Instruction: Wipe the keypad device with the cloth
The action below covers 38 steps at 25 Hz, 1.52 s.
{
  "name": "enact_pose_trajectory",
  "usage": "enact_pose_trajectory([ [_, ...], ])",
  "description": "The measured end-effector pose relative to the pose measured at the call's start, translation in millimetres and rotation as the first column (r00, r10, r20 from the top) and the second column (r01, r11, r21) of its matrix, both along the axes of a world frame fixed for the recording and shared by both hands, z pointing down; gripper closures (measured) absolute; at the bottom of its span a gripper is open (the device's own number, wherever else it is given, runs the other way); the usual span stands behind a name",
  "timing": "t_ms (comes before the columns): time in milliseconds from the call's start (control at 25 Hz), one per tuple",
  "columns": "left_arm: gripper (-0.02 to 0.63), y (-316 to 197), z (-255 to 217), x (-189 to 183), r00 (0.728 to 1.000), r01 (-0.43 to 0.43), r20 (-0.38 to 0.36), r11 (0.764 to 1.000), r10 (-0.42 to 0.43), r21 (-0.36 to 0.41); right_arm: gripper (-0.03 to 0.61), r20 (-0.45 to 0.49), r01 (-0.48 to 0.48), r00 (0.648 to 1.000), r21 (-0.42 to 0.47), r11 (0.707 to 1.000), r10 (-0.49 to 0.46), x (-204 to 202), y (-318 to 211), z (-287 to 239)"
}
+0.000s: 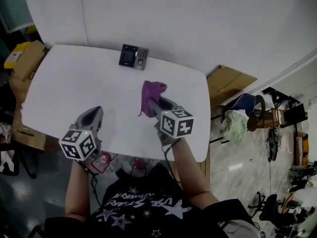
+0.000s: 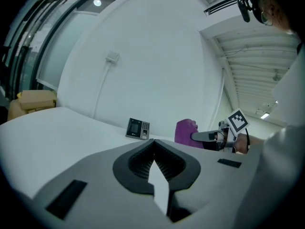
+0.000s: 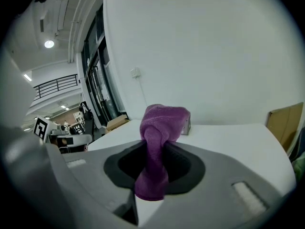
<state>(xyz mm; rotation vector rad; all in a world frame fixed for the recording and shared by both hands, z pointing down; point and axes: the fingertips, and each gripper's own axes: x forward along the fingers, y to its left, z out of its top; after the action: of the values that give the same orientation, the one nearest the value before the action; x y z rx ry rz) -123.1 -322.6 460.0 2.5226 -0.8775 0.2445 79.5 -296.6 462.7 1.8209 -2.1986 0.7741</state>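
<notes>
Across the room, the right gripper [image 3: 153, 162] is pinching a fluffy purple cloth [image 3: 159, 128]. Its ribbed dark jaws are clamping the fabric's middle, so a soft bunched fold is standing up past the tips. It is working over the middle of the smooth white tabletop [image 1: 69, 78], which has rounded corners. The left gripper [image 2: 153, 147], jaws pressed together on nothing, is sitting near the front left edge. The flat, dark, rectangular keypad device [image 1: 133, 57] is lying by the far edge, well apart from both grippers, with open surface between them.
</notes>
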Motion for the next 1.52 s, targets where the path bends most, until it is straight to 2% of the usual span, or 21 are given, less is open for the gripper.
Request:
enact_pose_trajectory([
  [160, 0.607, -17.2, -1.3, -0.1, 0.999, 0.041, -0.008, 0.999, -0.041, 0.001, 0.482, 0.003, 0.03, 1.0, 0.011, 0.999, -0.03, 4.3, -26.4, -1.2],
  [520, 0.607, -57.8, 0.6, 36.8, 0.991, 0.131, 0.001, 0.991, -0.131, 0.024, 0.482, 0.023, 0.157, 0.987, 0.04, 0.987, -0.158, 20.4, -115.8, 1.6],
  [720, 0.607, -87.7, -1.4, 49.7, 0.988, 0.152, 0.006, 0.988, -0.152, 0.02, 0.482, -0.093, 0.25, 0.965, 0.032, 0.968, -0.246, 13.0, -156.6, 15.7],
  [840, 0.607, -103.8, 4.2, 50.9, 0.987, 0.158, 0.015, 0.987, -0.158, 0.008, 0.482, -0.099, 0.289, 0.952, -0.012, 0.957, -0.289, 2.3, -166.3, 41.8],
  [1000, 0.607, -120.7, 15.7, 50.3, 0.988, 0.152, 0.027, 0.988, -0.152, -0.016, 0.482, -0.064, 0.285, 0.955, -0.058, 0.957, -0.289, -1.5, -177.3, 66.6],
  [1160, 0.607, -133.9, 25.8, 49.8, 0.99, 0.14, 0.037, 0.99, -0.139, -0.031, 0.482, -0.024, 0.254, 0.966, -0.057, 0.965, -0.256, 2.3, -197.4, 72.3],
  [1520, 0.607, -158.4, 38.5, 45.0, 0.99, 0.14, 0.036, 0.989, -0.138, -0.044, 0.482, -0.041, 0.219, 0.975, -0.045, 0.975, -0.22, -1.4, -255.6, 79.5],
])
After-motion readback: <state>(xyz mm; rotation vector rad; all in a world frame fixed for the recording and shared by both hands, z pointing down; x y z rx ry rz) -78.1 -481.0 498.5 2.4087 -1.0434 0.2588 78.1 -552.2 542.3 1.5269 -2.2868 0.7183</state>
